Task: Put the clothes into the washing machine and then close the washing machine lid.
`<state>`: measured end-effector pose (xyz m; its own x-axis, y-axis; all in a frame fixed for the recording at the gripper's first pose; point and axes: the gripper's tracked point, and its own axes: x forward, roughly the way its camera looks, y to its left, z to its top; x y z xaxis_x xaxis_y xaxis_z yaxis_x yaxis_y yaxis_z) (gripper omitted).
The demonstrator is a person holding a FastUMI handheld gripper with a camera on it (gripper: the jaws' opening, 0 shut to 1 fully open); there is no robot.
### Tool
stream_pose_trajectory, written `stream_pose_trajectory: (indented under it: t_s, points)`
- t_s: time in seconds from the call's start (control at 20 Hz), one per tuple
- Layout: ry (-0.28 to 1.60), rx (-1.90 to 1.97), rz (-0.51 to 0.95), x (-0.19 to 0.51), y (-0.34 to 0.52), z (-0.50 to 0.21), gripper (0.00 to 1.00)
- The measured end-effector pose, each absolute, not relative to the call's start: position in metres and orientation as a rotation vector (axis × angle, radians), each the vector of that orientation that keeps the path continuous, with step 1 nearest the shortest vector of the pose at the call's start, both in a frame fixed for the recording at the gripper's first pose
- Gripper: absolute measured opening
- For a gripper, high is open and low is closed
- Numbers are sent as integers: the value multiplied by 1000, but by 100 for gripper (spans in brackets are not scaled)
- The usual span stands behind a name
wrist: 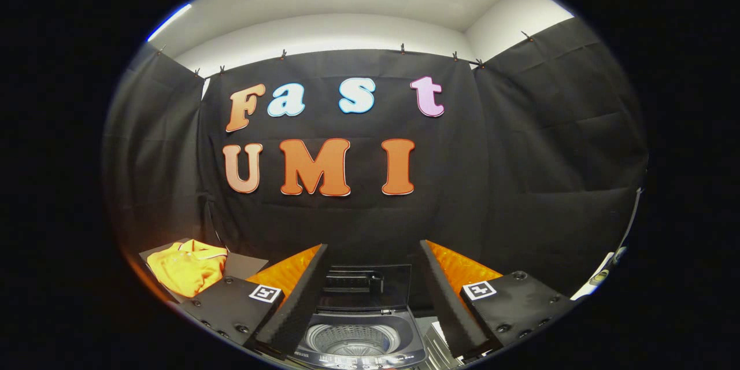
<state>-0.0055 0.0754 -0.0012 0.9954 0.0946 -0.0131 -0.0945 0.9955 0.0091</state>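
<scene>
A top-loading washing machine [358,338] stands just ahead of and below my fingers, between them. Its dark lid [361,287] is raised upright at the back and the round drum shows beneath it. A folded orange garment [188,269] lies on a dark surface [245,265] beyond my left finger, to the left of the machine. My gripper [373,254] is open, its two fingers spread wide with nothing between them, held above the machine's opening.
Black cloth walls close the booth behind and on both sides. White and pale items [601,277] sit at the far right, beyond my right finger.
</scene>
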Motion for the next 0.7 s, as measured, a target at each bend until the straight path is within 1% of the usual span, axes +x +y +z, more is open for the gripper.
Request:
stream_pose_trajectory:
  t_s: [0.35, 0.7]
  points:
    - [15, -5, 154, -3, 125, 5, 98]
    - [-16, -20, 283, -2, 223, 18, 98]
